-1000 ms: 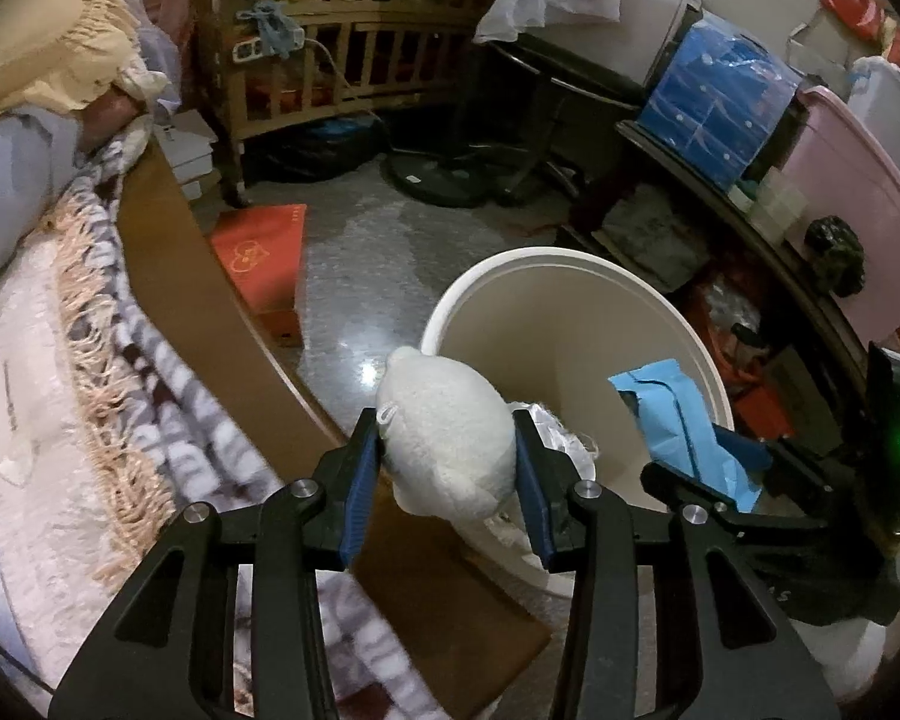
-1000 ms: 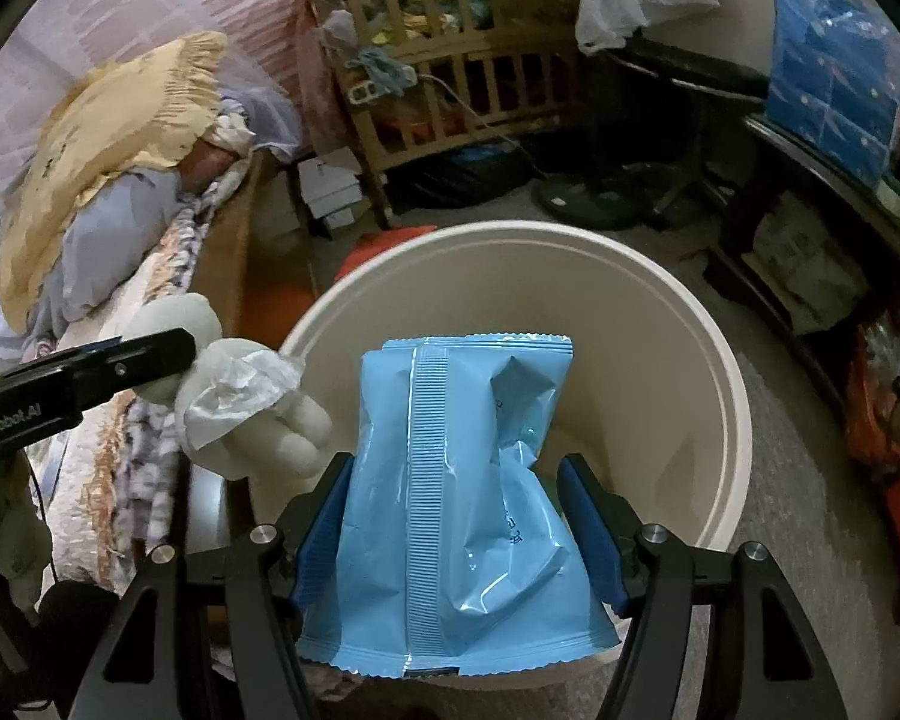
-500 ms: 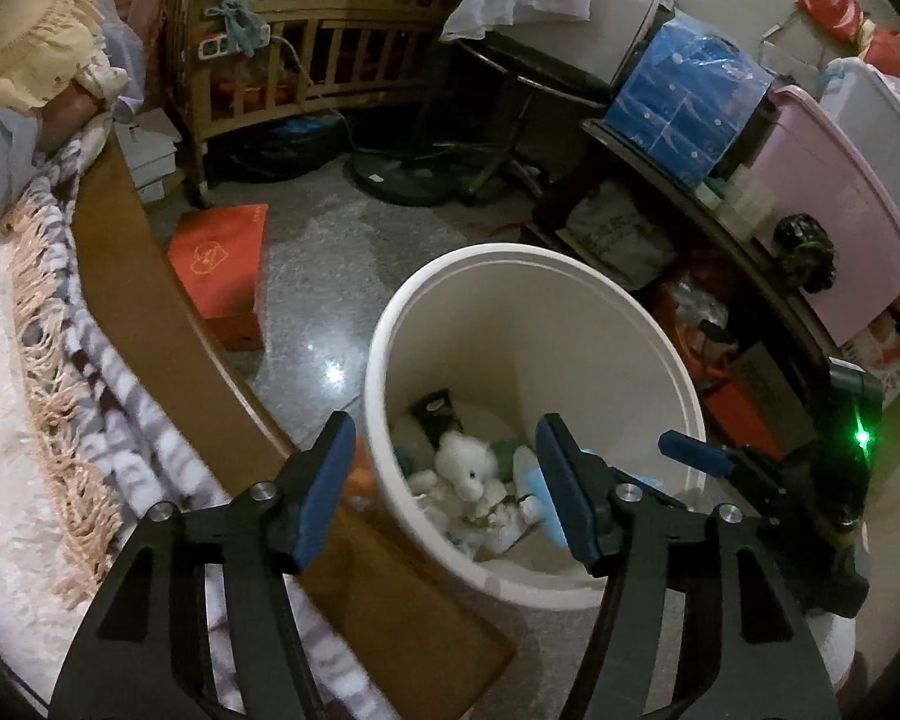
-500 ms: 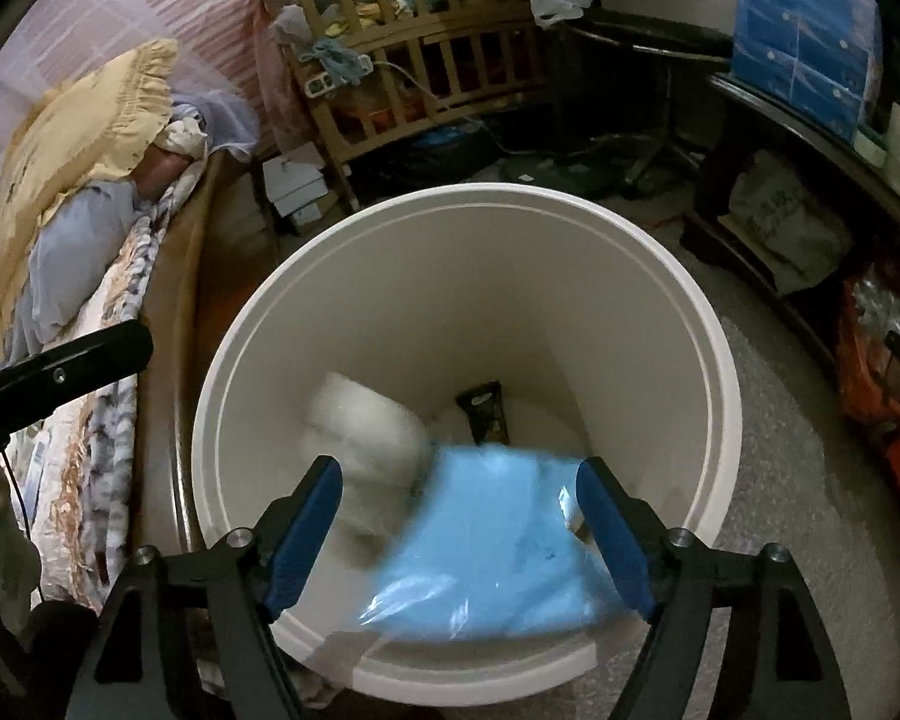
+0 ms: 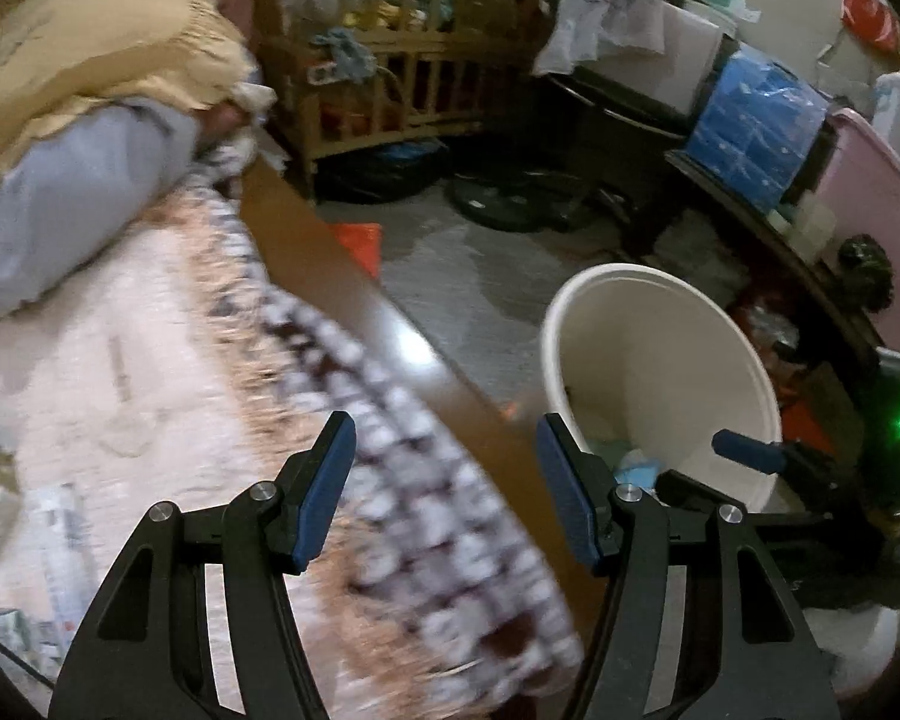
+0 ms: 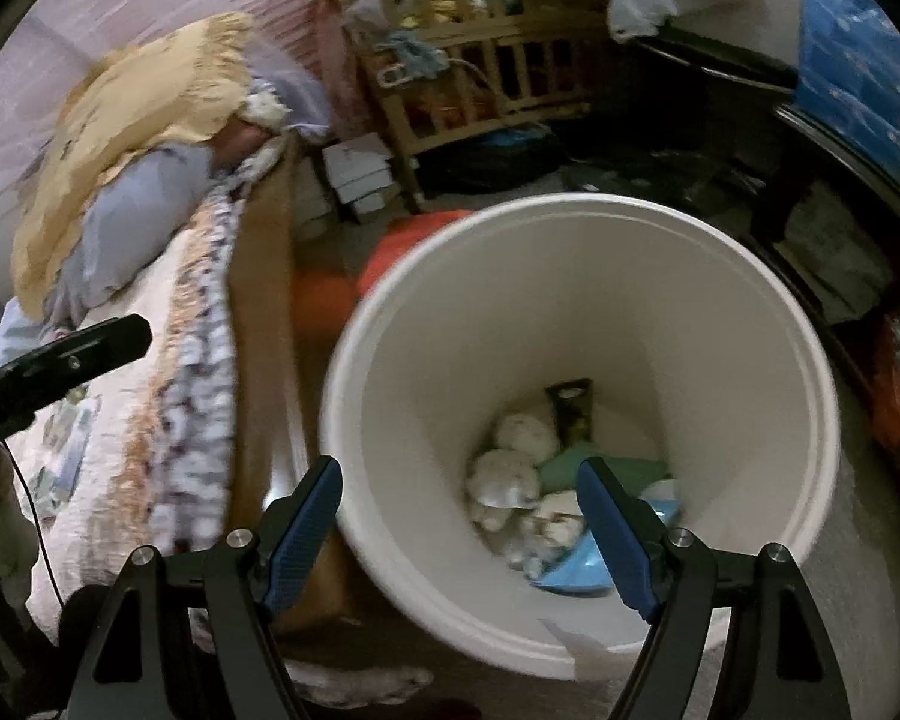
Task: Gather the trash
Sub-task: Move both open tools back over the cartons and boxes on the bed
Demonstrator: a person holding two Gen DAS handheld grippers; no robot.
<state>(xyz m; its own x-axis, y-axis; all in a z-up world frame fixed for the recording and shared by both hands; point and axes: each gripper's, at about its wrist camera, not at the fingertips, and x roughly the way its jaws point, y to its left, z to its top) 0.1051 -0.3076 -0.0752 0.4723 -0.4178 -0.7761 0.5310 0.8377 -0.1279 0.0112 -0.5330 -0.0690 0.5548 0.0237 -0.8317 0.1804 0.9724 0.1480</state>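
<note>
A white bin stands on the floor beside the bed; it also shows in the left wrist view. At its bottom lie a white plush toy, a blue wrapper, a green piece and a dark packet. My right gripper is open and empty over the bin's near rim. My left gripper is open and empty over the bed's edge, left of the bin. Flat paper scraps lie on the bed cover at the left.
The bed has a brown wooden side rail, a fringed blanket, a yellow pillow and a grey pillow. A wooden crib, blue drawers, a pink tub and an orange box surround the floor.
Both grippers opened; the plush toy and the blue wrapper fell into the bin. The left gripper has since swung left over the bed. The right gripper drew back a little.
</note>
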